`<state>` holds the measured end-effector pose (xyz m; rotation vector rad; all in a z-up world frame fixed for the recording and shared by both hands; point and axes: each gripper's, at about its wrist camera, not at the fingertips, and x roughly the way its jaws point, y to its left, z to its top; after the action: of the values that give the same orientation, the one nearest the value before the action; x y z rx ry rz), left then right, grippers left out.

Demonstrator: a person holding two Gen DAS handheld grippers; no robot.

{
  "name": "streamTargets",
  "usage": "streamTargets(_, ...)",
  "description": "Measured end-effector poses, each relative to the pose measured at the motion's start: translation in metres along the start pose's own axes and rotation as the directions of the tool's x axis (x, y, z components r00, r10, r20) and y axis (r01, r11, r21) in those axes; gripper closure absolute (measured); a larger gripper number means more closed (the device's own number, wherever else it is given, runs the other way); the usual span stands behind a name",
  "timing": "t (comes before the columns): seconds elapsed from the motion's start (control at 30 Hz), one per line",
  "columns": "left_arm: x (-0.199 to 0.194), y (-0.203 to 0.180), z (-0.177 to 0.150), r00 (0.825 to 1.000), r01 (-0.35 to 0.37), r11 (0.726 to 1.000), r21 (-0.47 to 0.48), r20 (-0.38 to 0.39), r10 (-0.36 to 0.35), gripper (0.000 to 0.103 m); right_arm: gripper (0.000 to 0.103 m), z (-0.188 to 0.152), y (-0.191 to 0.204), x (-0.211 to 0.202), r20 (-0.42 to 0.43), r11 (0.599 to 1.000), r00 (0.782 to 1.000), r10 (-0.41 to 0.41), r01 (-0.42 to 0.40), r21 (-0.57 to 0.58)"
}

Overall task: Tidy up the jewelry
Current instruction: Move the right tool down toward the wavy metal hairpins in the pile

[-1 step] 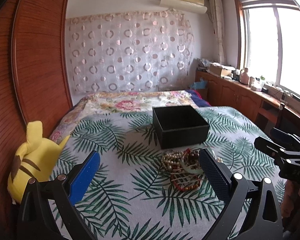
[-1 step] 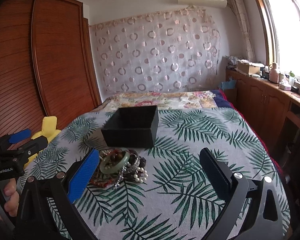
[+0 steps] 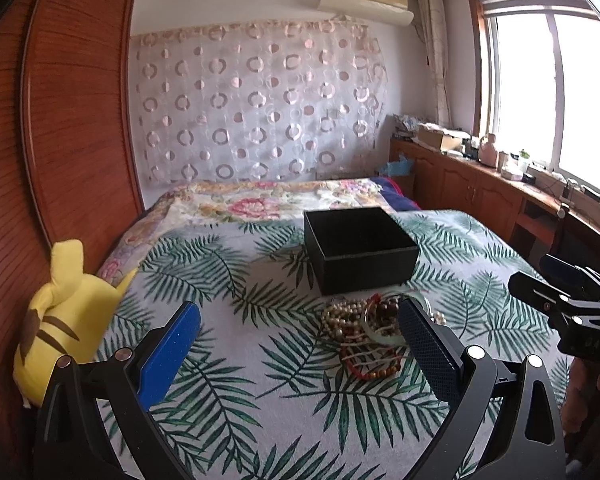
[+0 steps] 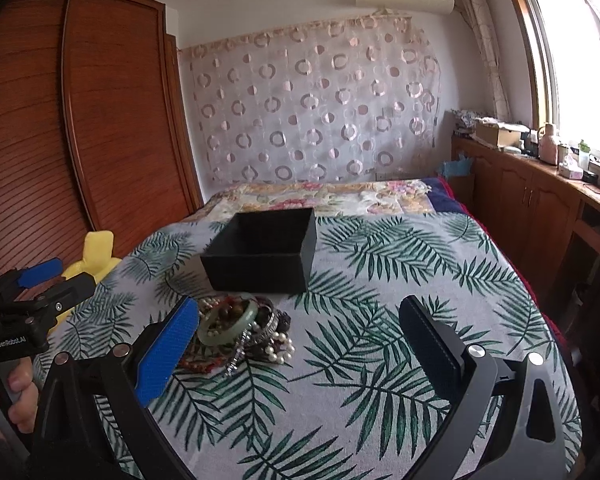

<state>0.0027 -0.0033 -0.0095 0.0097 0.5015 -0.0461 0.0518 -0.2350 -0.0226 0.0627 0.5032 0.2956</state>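
"GenRobot.AI" printed on left gripper (image 4: 36, 280) body. Black open-top box (image 3: 360, 250) upright on leaf-print bedspread (image 3: 228, 380). Jewelry pile (image 4: 240, 332) heaped just in front of box, no clear long axis; jade bangle (image 4: 228, 322) on top. Left gripper and right gripper (image 4: 300, 344) fingers wide apart, empty, above bedspread.

We see a matt black box (image 3: 360, 254) on a leaf-printed cloth bedspread (image 3: 228, 384), glossy beads and a smooth green bangle (image 4: 230, 322) in the jewelry pile (image 3: 370, 338), and varnished wood wardrobe (image 3: 72, 120) far left.
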Motion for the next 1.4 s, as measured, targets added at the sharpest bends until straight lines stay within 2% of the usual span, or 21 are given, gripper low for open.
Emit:
streamTargets(0.17,0.017,0.0,-0.01,0.998,0.044,0.999,-0.001,-0.044,-0.044,0.007,0.002,-0.004,-0.009,0.006,-0.018,1.0,1.0,0.004,-0.004,-0.026)
streamTargets(0.4,0.04,-0.006,-0.02,0.988,0.106,0.994,0.013,-0.114,-0.103,0.007,0.014,-0.015,-0.014,0.026,-0.099,0.997,0.994,0.045,-0.051,-0.061)
streamTargets(0.43,0.043,-0.007,-0.02,0.98,0.158,0.987,-0.002,-0.126,-0.157,0.007,0.015,-0.017,-0.014,0.03,-0.112,0.996,0.993,0.048,-0.056,-0.067)
streamTargets(0.57,0.057,-0.017,-0.022,0.976,0.152,0.987,0.046,-0.166,-0.142,0.007,0.019,-0.023,-0.014,0.044,-0.177,0.992,0.982,0.065,-0.082,-0.095)
streamTargets(0.63,0.065,-0.024,-0.024,0.972,0.162,0.985,0.064,-0.181,-0.148,0.007,0.025,-0.026,-0.012,0.048,-0.194,0.99,0.979,0.059,-0.083,-0.116)
streamTargets(0.87,0.089,-0.033,-0.021,0.944,0.238,0.97,0.046,-0.246,-0.22,0.007,0.025,-0.031,-0.008,0.049,-0.231,0.984,0.97,0.081,-0.115,-0.138)
streamTargets(1.03,0.103,-0.04,-0.009,0.921,0.313,0.949,0.033,-0.255,-0.295,0.008,0.025,-0.033,-0.009,0.048,-0.231,0.982,0.968,0.098,-0.131,-0.133)
streamTargets(1.13,0.111,-0.044,-0.002,0.908,0.348,0.937,0.037,-0.263,-0.326,0.012,0.025,-0.033,-0.01,0.047,-0.229,0.982,0.967,0.109,-0.141,-0.124)
streamTargets(1.27,0.129,-0.052,0.004,0.877,0.391,0.92,0.006,-0.305,-0.371,0.017,0.025,-0.032,-0.012,0.046,-0.226,0.983,0.967,0.114,-0.144,-0.118)
streamTargets(1.4,0.147,-0.057,0.005,0.864,0.391,0.92,0.002,-0.344,-0.367,0.017,0.025,-0.032,-0.011,0.045,-0.22,0.982,0.969,0.115,-0.144,-0.122)
